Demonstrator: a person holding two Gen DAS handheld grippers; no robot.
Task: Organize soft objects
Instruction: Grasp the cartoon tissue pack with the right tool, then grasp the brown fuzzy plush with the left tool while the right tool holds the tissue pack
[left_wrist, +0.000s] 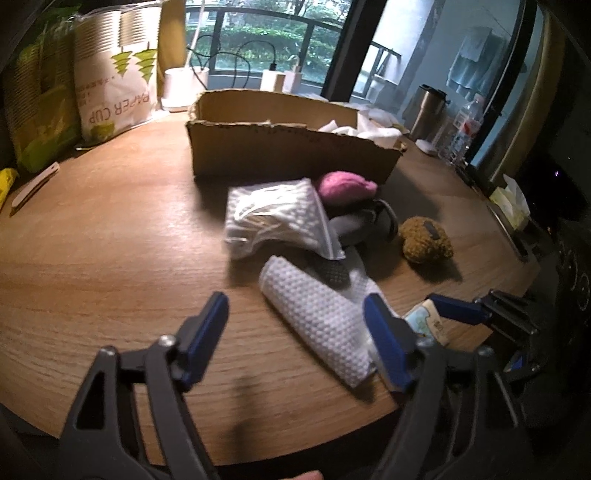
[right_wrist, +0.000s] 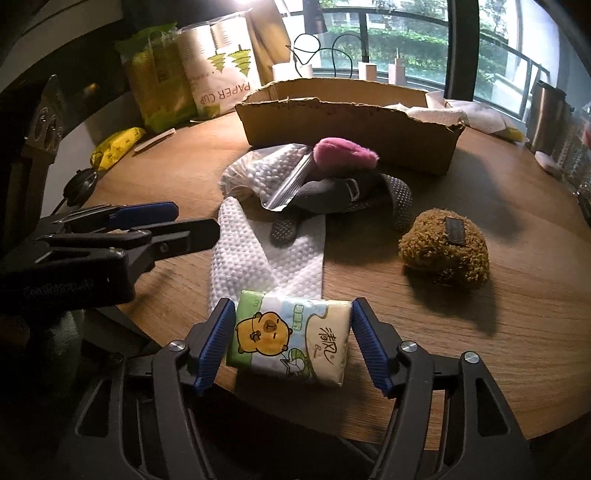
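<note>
A pile of soft things lies on the round wooden table: a rolled white textured cloth, a clear bag of cotton swabs, a pink plush, grey grippy socks and a brown fuzzy plush. My left gripper is open, its fingers on either side of the white cloth's near end. My right gripper is open around a cartoon tissue pack at the table's near edge; the pads sit close to both sides.
An open cardboard box with white paper inside stands behind the pile. Paper-cup packs and green bags stand at the back left. A steel tumbler, water bottles and a tissue box line the right edge.
</note>
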